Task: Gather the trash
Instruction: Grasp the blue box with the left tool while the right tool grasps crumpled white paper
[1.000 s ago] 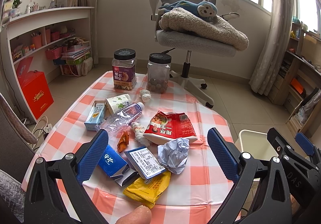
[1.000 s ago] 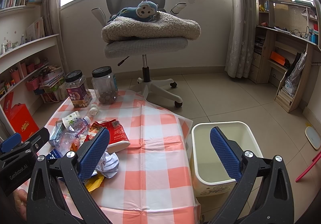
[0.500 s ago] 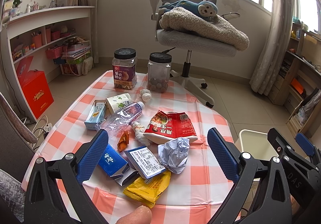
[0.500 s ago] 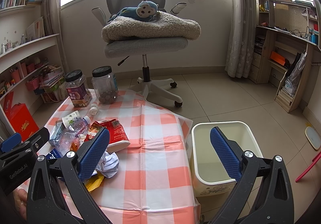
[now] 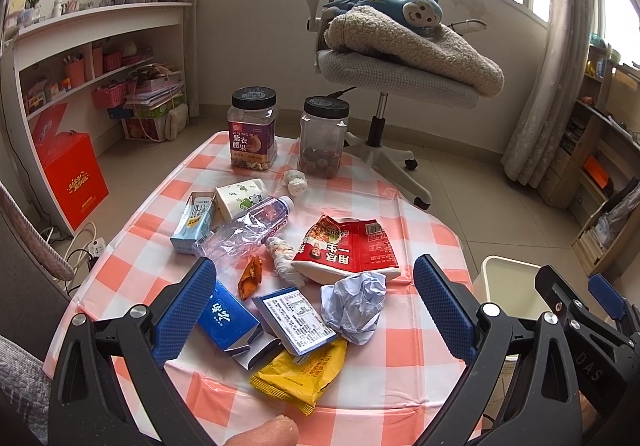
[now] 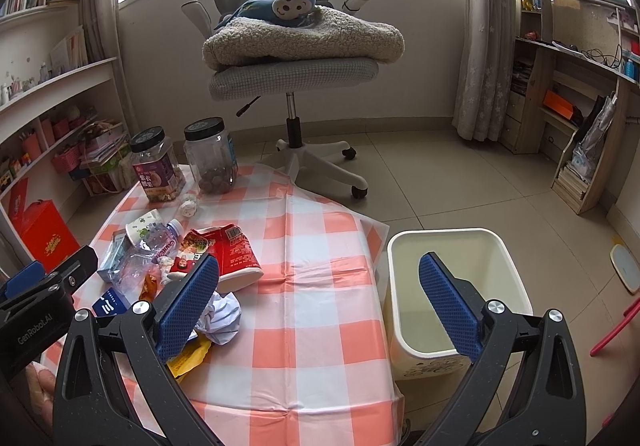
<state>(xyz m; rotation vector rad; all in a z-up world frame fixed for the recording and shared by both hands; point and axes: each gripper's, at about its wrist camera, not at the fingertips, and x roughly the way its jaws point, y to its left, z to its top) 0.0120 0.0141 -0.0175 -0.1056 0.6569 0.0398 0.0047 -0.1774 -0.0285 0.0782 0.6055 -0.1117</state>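
Observation:
Trash lies on a table with a red-and-white checked cloth (image 5: 424, 234): a crumpled paper ball (image 5: 354, 306), a red snack bag (image 5: 346, 250), a yellow wrapper (image 5: 304, 368), a blue carton (image 5: 226, 320), a crushed clear bottle (image 5: 248, 228) and a labelled box (image 5: 298, 318). My left gripper (image 5: 316, 310) hangs open above the near pile, holding nothing. My right gripper (image 6: 318, 306) is open too, above the table's right edge. A cream waste bin (image 6: 452, 246) stands on the floor right of the table, with nothing visible inside it.
Two black-lidded jars (image 5: 252, 134) (image 5: 322, 144) stand at the table's far edge, with small cartons (image 5: 194, 220) on the left. A grey office chair (image 6: 292, 74) carrying a blanket and a toy monkey is behind. Shelves line both walls. A red box (image 5: 74, 182) sits on the floor.

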